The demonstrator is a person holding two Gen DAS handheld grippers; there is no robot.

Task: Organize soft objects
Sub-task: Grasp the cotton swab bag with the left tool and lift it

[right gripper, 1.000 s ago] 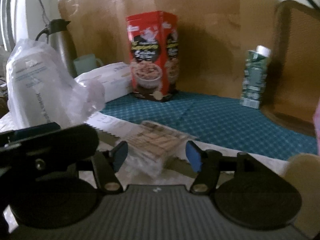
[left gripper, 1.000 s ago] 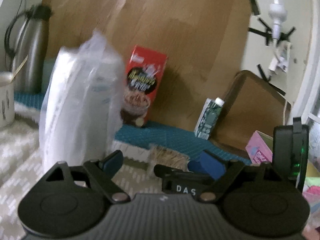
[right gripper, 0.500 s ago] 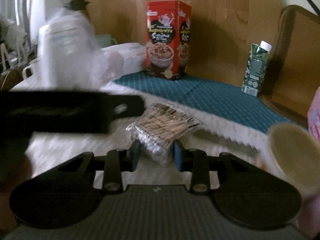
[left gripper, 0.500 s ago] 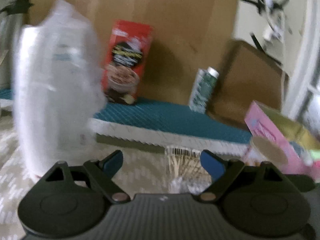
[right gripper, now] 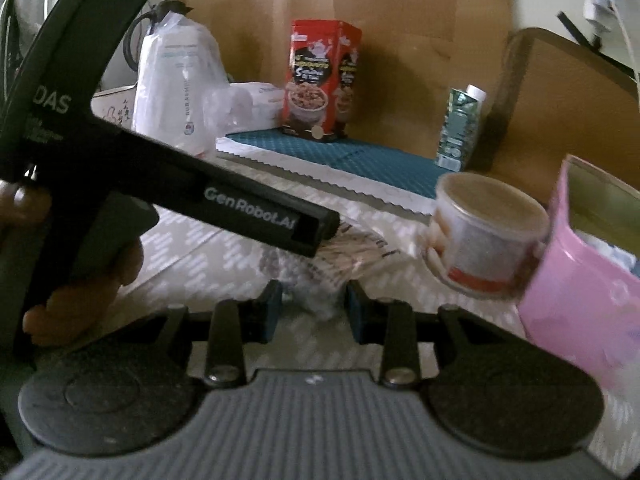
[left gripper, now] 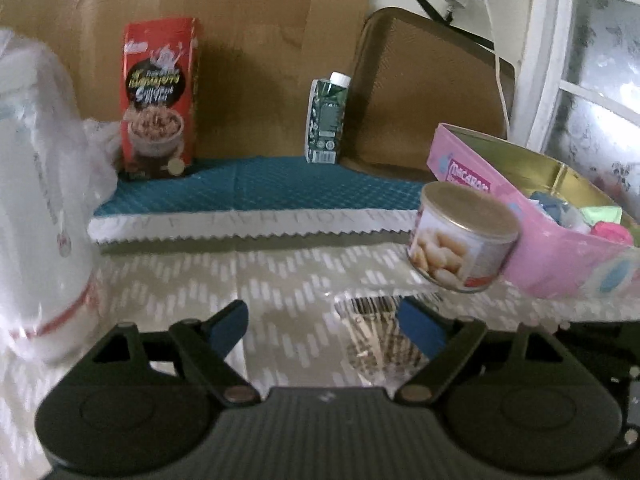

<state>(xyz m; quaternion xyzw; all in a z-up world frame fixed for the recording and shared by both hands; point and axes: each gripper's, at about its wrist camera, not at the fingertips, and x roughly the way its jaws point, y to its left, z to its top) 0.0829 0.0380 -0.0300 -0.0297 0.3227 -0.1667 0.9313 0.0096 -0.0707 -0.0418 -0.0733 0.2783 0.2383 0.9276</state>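
- Right gripper point(right gripper: 313, 312): clamped on the near end of the swab pack point(right gripper: 320, 276), blue pads pressing its clear wrap from both sides after closing in on it a moment ago.
- Pack's far end with barcode partly hidden behind the left gripper's black body point(right gripper: 224, 204), which crosses the right view from the upper left; a hand point(right gripper: 80, 280) wrapped round its handle.
- Left gripper point(left gripper: 324, 326): spread wide, nothing between the pads; pack point(left gripper: 372, 340) seen just beside the right pad, barcode up.
- Cloth point(left gripper: 260, 280), pale with white dashes, under everything near.
- Can point(right gripper: 484, 232) to the right of the pack, touching the pink box point(right gripper: 580, 280); box open, holding small coloured items.
- White bag point(right gripper: 176, 84) standing at the left.
- Teal mat point(left gripper: 260, 184) behind the cloth, carrying the red box point(left gripper: 160, 100) and green carton point(left gripper: 328, 120).
- Brown board point(left gripper: 240, 40) and tray point(left gripper: 424, 92) leaning at the back.
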